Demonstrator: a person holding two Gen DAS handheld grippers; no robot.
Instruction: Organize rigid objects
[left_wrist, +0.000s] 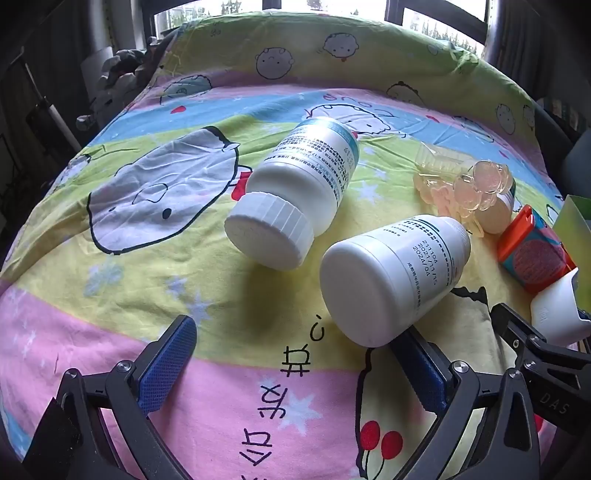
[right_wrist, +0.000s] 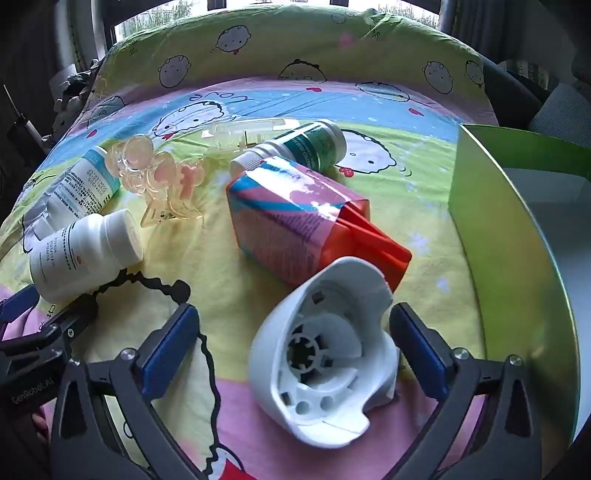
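Two hand-held grippers hover over a bed sheet (left_wrist: 110, 306) printed with cartoon faces in pastel stripes. The left gripper (left_wrist: 299, 354) has its blue-padded jaws spread wide with nothing between them; bare sheet lies in the gap. Just ahead of its right finger lies a small white bottle (left_wrist: 391, 277) on its side, base toward the camera, nearly touching that finger. Beyond it a larger white bottle (left_wrist: 295, 195) lies tilted, its ribbed cap facing the camera. To the right sits a clear hair clip (left_wrist: 476, 184) with round petal shapes. The right gripper (right_wrist: 295, 350) also has its jaws wide open, and a white plastic shell (right_wrist: 321, 362), hollow side up, lies between them; neither pad presses on it. Just behind the shell lies a pink and blue carton (right_wrist: 291, 218) with a red folded end, and behind that a green-labelled bottle (right_wrist: 306, 144) on its side. A green box (right_wrist: 495, 229) with an open top stands at the right edge, near the carton and shell.
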